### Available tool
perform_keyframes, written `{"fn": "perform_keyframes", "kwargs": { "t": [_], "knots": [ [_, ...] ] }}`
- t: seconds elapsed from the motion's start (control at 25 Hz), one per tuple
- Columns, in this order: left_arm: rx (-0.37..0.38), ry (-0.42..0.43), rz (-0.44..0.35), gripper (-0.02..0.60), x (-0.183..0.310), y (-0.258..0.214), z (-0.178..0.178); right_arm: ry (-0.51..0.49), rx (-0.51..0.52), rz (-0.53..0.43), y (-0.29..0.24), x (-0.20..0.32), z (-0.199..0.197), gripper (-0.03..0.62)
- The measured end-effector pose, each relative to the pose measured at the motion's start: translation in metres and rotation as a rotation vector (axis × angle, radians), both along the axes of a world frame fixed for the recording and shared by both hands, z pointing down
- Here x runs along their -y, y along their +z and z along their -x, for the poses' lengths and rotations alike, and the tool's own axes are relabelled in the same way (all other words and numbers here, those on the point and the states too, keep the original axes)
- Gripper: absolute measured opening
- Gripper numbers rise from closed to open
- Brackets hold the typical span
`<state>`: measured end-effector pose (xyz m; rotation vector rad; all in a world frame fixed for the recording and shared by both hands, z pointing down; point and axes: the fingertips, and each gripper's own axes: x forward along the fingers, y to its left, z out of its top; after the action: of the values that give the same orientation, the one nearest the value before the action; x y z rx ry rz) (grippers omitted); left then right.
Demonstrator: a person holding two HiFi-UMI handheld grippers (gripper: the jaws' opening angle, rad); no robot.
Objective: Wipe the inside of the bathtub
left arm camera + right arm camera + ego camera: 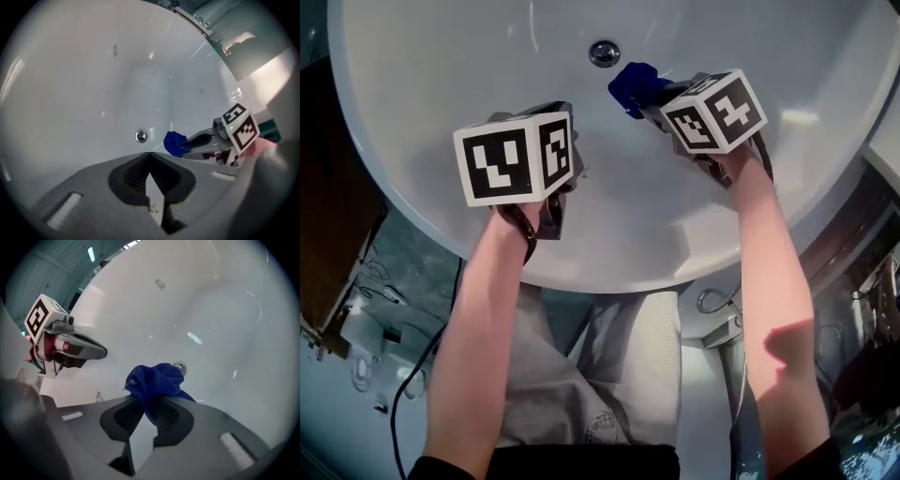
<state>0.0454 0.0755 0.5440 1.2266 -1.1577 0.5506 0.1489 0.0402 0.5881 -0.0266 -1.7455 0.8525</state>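
Observation:
A white bathtub [441,66] fills the head view, with a chrome drain [604,52] near its floor. My right gripper [639,97] is shut on a bunched blue cloth [634,84], held just right of the drain and close to the tub wall. In the right gripper view the blue cloth [156,385] sticks up from the closed jaws in front of the drain [179,366]. My left gripper [546,202] hovers over the tub's near slope, shut with nothing between its jaws. The left gripper view shows the drain [141,136], the cloth [176,143] and the right gripper [199,140].
A dark wooden piece [328,234] stands left of the tub. Cables [398,394] and fittings lie on the floor beside the person's legs [609,375]. A chrome pipe [712,302] sits under the tub rim at the right.

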Motion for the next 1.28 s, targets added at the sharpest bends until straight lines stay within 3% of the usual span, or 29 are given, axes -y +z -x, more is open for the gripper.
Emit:
{"fn": "perform_keyframes", "kwargs": {
  "t": [0.2,0.36,0.52,0.8,1.28],
  "knots": [
    [-0.023,0.002,0.034,0.005,-0.004,0.038,-0.014,0.0,-0.045,0.05,0.067,-0.008,-0.005,0.06],
    [-0.001,-0.071,0.022,0.005,0.004,0.041,-0.006,-0.05,-0.063,0.045,0.085,-0.006,0.003,0.06],
    [0.003,-0.076,0.021,0.005,0.005,0.043,-0.008,-0.076,-0.1,0.031,0.104,-0.008,0.002,0.06],
    [-0.02,-0.097,0.033,0.005,0.012,0.035,-0.003,-0.163,-0.145,0.04,0.113,-0.011,0.005,0.06],
    [-0.036,-0.069,-0.003,0.005,0.011,0.037,-0.011,-0.144,-0.252,0.15,0.134,-0.039,-0.01,0.052]
  ]
}}
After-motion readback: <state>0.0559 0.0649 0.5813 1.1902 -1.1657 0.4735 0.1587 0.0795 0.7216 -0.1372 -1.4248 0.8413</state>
